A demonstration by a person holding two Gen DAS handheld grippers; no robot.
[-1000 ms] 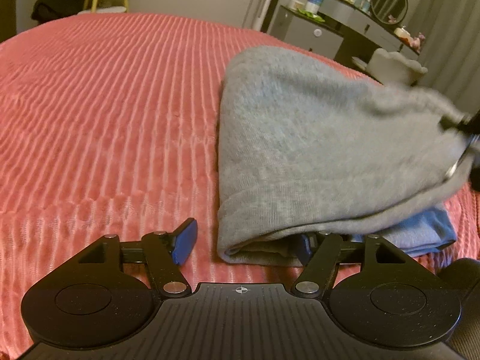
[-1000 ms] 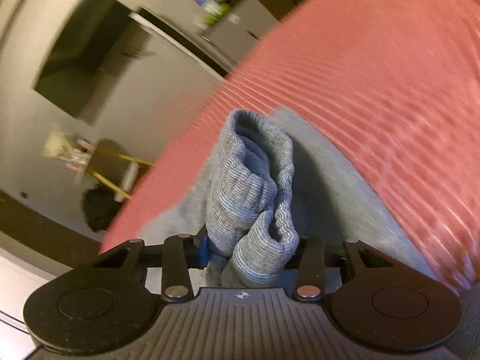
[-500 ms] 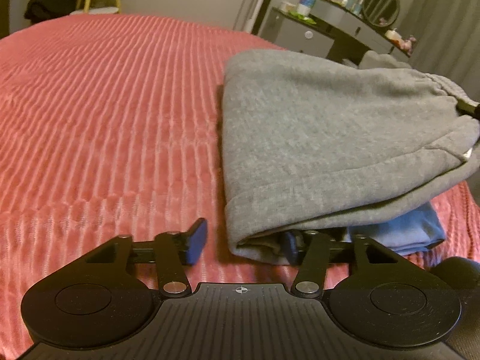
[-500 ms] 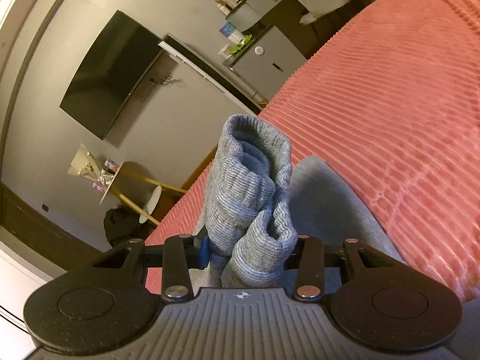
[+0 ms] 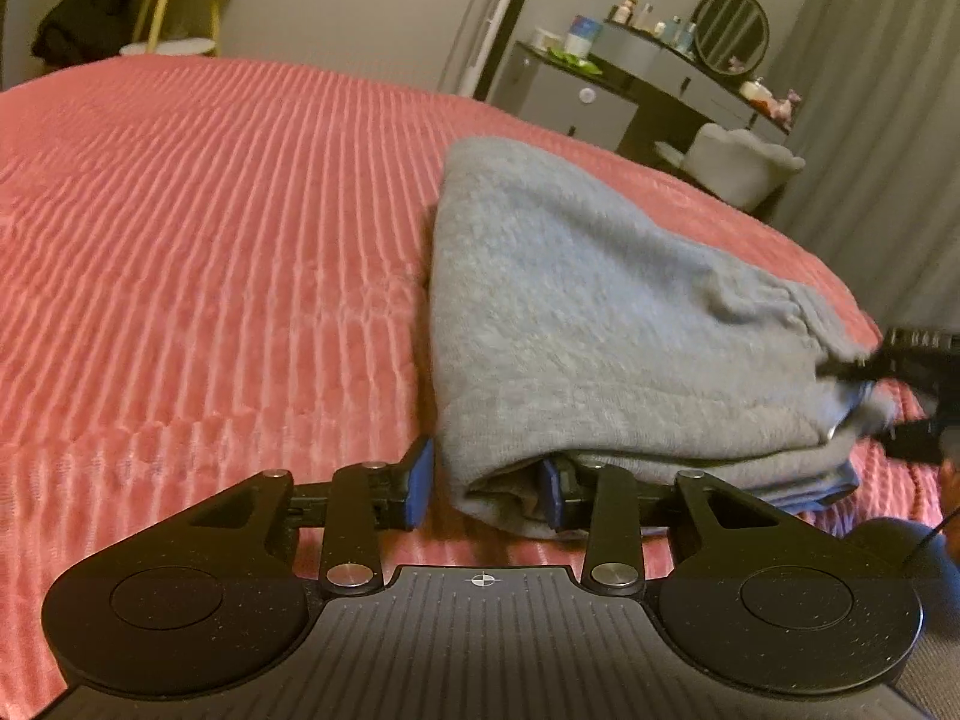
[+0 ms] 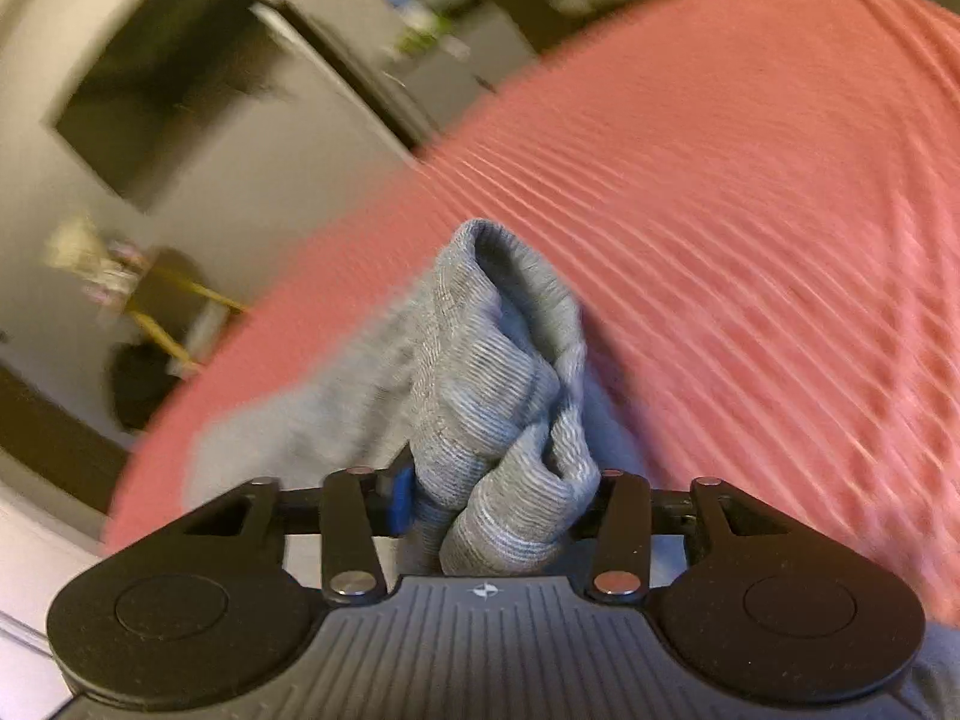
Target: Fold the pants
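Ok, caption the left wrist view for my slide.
Left claw straddles the folded grey pants' near edge on a pink bedspread.

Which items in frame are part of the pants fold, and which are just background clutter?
In the job:
- grey sweatpants, ribbed cuffs bunched
- left gripper, closing in on the folded edge
- right gripper, cuffs between its opening jaws
- pink ribbed bedspread, the work surface

Lying about:
- blue cloth under the pants
- vanity desk, round mirror
- wall TV

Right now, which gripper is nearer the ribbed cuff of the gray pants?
Right. The right gripper has the ribbed cuff bunched between its jaws; the left gripper straddles the folded corner of the gray pants.
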